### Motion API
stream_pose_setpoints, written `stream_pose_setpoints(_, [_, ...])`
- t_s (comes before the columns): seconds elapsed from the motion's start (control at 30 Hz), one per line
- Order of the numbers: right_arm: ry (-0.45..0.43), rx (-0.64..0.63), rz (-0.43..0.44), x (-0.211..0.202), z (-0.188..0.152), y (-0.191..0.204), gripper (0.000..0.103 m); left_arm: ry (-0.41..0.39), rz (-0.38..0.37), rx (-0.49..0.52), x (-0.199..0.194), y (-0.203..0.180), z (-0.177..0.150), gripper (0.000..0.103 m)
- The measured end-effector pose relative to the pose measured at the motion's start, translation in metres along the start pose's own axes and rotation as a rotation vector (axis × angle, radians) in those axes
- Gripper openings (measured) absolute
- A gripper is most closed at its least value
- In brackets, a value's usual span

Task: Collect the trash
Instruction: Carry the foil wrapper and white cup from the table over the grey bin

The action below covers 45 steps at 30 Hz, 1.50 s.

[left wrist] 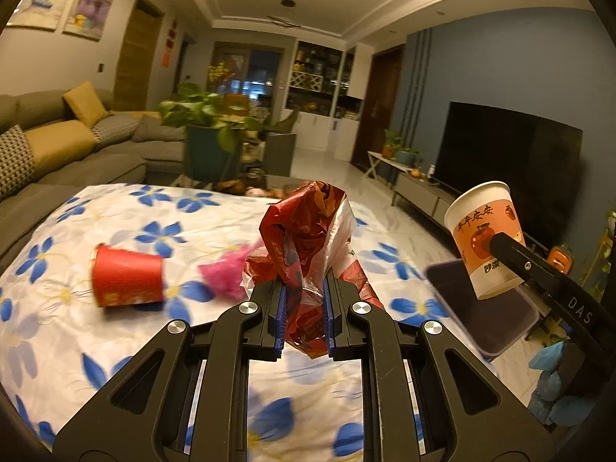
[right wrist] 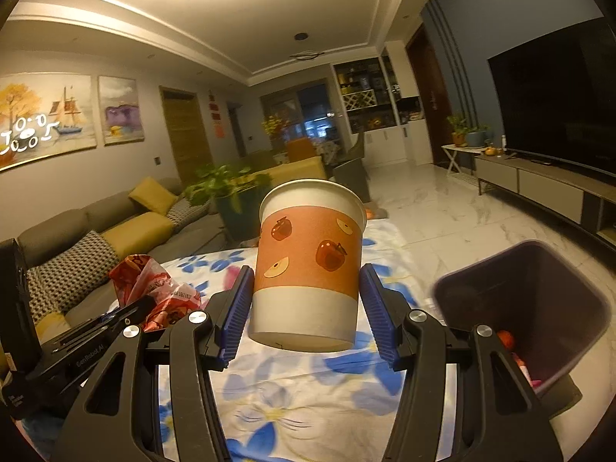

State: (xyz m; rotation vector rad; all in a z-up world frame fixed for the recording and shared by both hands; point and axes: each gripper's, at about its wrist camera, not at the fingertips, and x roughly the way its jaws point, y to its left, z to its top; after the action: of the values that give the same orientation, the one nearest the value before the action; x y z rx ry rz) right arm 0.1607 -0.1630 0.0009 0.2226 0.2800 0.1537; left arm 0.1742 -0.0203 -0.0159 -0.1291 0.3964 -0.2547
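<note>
My left gripper [left wrist: 304, 292] is shut on a crumpled red and clear plastic bag [left wrist: 308, 231], held up over the flowered tablecloth [left wrist: 77, 346]. A red paper cup [left wrist: 127, 281] lies on its side to the left, with a pink crumpled scrap [left wrist: 227, 273] beside the bag. My right gripper [right wrist: 306, 273] is shut on an orange and white paper cup [right wrist: 308, 238], upright and lifted off the table. A dark bin [right wrist: 539, 308] stands open just right of it, with orange and pink bits inside. From the left wrist, that cup [left wrist: 485, 238] hangs over the bin [left wrist: 489, 315].
A grey sofa [left wrist: 69, 154] with yellow cushions runs along the left. A potted plant [left wrist: 208, 134] stands behind the table. A television [left wrist: 512, 161] on a low console fills the right wall. Blue bags [left wrist: 554, 396] lie on the floor by the bin.
</note>
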Motion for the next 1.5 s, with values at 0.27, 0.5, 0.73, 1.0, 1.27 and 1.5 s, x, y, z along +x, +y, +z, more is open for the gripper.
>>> stream_pose_setpoints(0.27, [-0.032, 0.027, -0.073, -0.016, 0.003, -0.034, 0.055, -0.005, -0.075, 0.059, 0.016, -0.049, 0.005, 0.014])
stream_pose_setpoints(0.5, [-0.056, 0.044, -0.132, -0.03, 0.003, -0.059, 0.055, -0.003, -0.13, 0.109, 0.031, -0.089, 0.009, 0.014])
stream_pose_setpoints(0.73, [-0.08, 0.068, -0.207, -0.044, 0.004, -0.085, 0.055, -0.001, -0.178, 0.149, 0.047, -0.122, 0.009, 0.014])
stream_pose_setpoints(1.0, [-0.102, 0.104, -0.291, -0.048, 0.011, -0.112, 0.055, 0.016, -0.248, 0.181, 0.071, -0.166, 0.005, 0.014])
stream_pose_setpoints(1.27, [-0.093, 0.139, -0.343, -0.043, 0.005, -0.133, 0.055, 0.041, -0.29, 0.196, 0.095, -0.195, 0.0, 0.014])
stream_pose_setpoints(1.5, [-0.091, 0.153, -0.355, -0.042, 0.002, -0.141, 0.056, 0.065, -0.31, 0.211, 0.116, -0.203, -0.007, 0.014])
